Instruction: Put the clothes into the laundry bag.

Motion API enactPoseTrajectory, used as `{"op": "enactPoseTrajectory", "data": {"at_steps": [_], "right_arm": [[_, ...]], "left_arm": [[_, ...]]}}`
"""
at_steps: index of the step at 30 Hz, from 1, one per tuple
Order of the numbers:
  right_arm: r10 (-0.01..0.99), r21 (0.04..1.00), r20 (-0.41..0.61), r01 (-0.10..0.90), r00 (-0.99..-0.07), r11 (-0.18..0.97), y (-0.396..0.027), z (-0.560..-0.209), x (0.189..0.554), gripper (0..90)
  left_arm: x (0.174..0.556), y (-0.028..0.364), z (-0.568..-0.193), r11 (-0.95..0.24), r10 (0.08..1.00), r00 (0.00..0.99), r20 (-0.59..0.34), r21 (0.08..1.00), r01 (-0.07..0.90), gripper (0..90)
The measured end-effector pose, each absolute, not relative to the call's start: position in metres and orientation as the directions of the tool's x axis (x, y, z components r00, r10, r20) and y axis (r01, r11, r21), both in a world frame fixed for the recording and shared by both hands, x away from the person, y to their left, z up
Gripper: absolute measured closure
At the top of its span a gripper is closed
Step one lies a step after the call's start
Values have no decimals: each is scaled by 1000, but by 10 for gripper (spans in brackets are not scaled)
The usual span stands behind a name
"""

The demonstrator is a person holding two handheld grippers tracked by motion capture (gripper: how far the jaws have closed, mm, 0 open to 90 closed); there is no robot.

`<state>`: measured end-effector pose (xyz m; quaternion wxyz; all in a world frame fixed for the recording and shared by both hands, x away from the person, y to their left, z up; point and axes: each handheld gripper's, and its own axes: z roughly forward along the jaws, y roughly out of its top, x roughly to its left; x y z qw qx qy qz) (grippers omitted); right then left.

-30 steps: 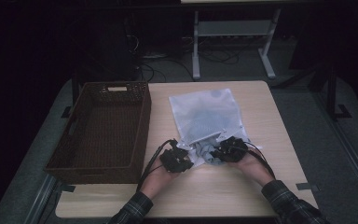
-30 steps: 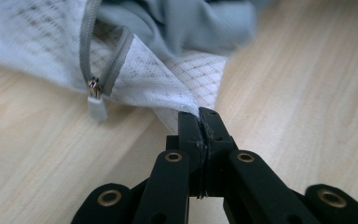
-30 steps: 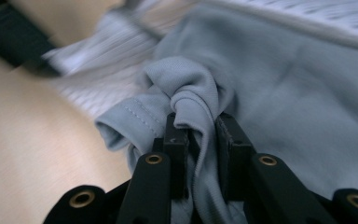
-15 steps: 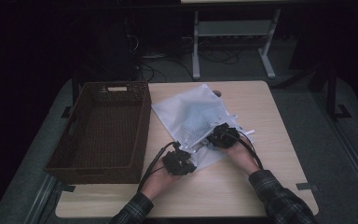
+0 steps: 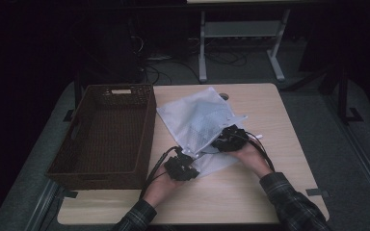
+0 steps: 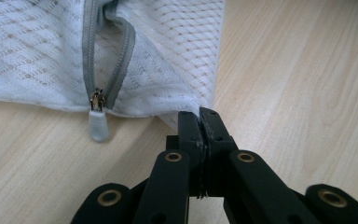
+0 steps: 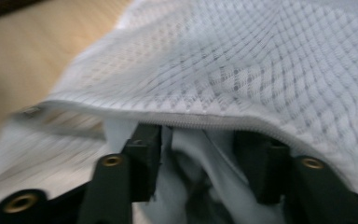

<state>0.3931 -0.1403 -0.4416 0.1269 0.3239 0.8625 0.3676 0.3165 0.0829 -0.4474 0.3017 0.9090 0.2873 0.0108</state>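
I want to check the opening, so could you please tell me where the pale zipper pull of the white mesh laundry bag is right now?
In the left gripper view, the pale zipper pull hangs over the wooden table at the white mesh laundry bag's near edge, just left of the left gripper.

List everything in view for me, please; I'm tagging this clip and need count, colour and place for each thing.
mesh laundry bag: one, white, mid-table, right of the basket
zipper: one, grey, partly open at the bag's near edge, with a pale pull tab
cloth inside the bag: pale, count unclear, at the bag's mouth
wicker basket: one, dark brown, left side of the table
table: one, light wood
left gripper: black, shut on the bag's corner
right gripper: black, jaws apart inside the bag's mouth, just been opening
hands: two, plaid sleeves, near edge
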Motion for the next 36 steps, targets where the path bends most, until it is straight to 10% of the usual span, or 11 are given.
{"op": "enactPoseTrajectory", "data": {"at_steps": [16, 24, 33, 36], "right_arm": [[650, 653, 47, 516, -758, 554, -217, -438, 356, 423], [669, 609, 29, 544, -743, 577, -230, -456, 359, 433], [656, 581, 11, 539, -755, 610, -223, -460, 358, 879], [624, 574, 16, 518, -781, 634, -216, -459, 353, 893]], "left_arm": [[318, 89, -445, -638, 558, 816, -152, 549, 539, 873], [315, 94, -419, -593, 583, 805, -112, 618, 516, 612], [319, 76, -406, -604, 543, 836, -82, 653, 457, 722], [322, 67, -405, -612, 527, 846, -84, 653, 446, 812]]}}
